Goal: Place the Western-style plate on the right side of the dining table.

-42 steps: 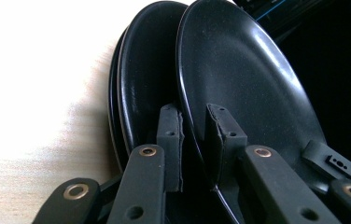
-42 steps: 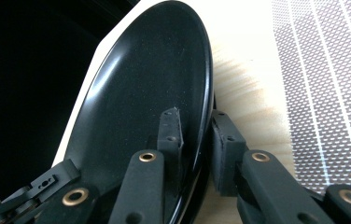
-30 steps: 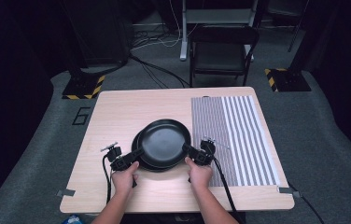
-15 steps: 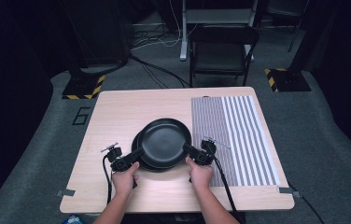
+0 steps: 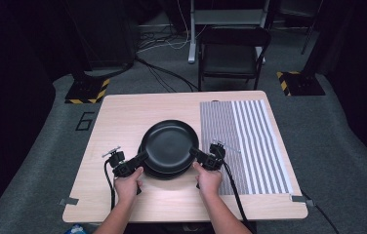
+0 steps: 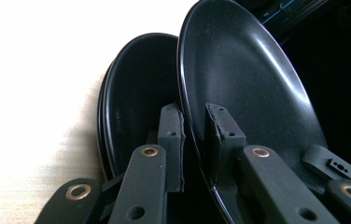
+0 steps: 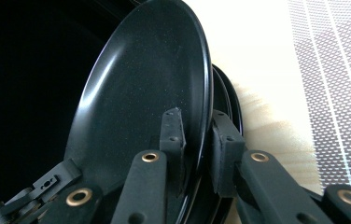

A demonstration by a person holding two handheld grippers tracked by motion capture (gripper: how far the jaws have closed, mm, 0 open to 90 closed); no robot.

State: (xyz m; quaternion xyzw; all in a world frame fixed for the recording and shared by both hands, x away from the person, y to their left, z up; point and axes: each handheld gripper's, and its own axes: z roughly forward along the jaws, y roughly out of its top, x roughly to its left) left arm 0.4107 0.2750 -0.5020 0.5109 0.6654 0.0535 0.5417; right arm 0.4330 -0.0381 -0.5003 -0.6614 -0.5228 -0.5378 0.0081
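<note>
Your left claw [image 6: 193, 140] and right claw [image 7: 197, 144] each pinch opposite edges of the top plate [image 5: 169, 145], lifted clear of the plate stack [image 6: 131, 102] on the worktop [image 5: 123, 109]. Uneven pull or slack pinch could drop it onto them.

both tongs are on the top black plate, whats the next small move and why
Probably lift it a little higher and level, both hands together. The left tongs and right tongs each pinch opposite rims of the top black plate, and the stack of black plates sits close beneath it on the table. More height should let it clear them before going sideways.
</note>
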